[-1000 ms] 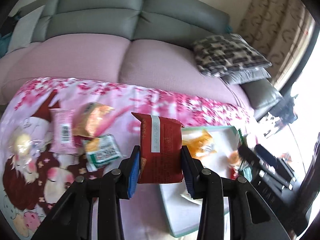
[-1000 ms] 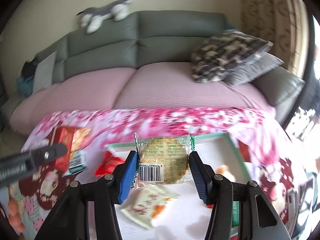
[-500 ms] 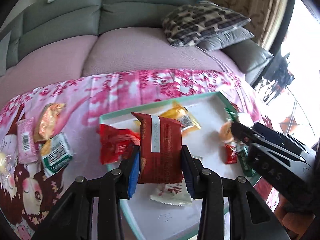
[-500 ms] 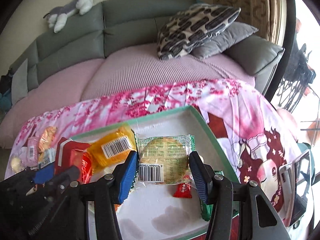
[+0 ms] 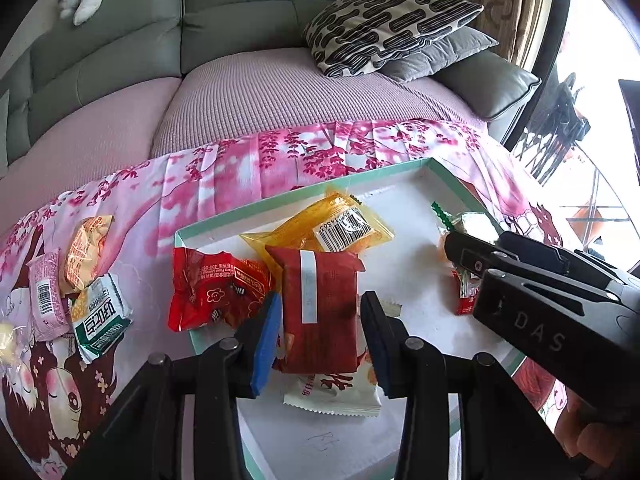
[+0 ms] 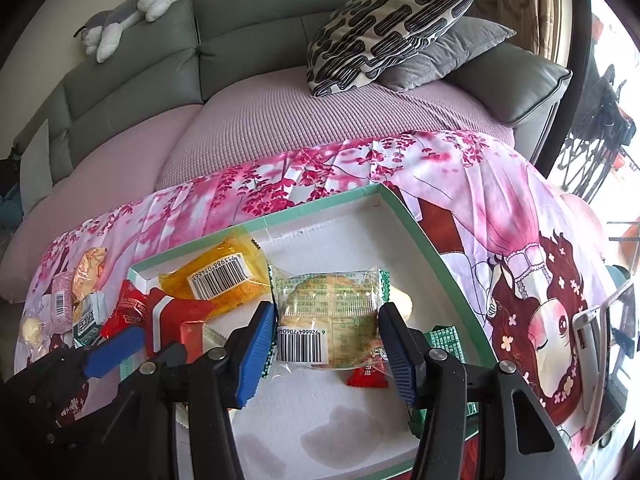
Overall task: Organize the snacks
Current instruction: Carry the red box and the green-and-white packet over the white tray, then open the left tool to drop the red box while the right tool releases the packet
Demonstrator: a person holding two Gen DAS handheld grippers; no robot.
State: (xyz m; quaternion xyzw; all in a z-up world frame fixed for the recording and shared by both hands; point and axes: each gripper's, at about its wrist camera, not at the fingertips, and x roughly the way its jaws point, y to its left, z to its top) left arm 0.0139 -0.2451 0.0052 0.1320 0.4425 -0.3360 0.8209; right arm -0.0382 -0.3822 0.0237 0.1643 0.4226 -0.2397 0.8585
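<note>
A white tray with a green rim [image 5: 304, 191] [image 6: 416, 232] lies on the pink cloth. My left gripper [image 5: 320, 324] has its jaws spread a little wider than the dark red packet [image 5: 320, 308], which rests over other snacks in the tray. My right gripper [image 6: 328, 336] has its jaws just off the sides of the clear green-edged biscuit packet [image 6: 328, 312], which sits in the tray. A yellow packet [image 5: 340, 224] [image 6: 224, 276] and a bright red packet [image 5: 212, 292] also lie in the tray.
Several loose snacks lie on the cloth left of the tray: an orange packet [image 5: 86, 248], a pink one [image 5: 46, 296], a green-white one [image 5: 100, 320]. A grey sofa with a patterned cushion [image 5: 384, 20] stands behind. A small red candy [image 6: 368, 376] lies in the tray.
Both grippers moved over the tray and lowered. Both have opened slightly, letting the red packet and the biscuit packet settle in the tray.
</note>
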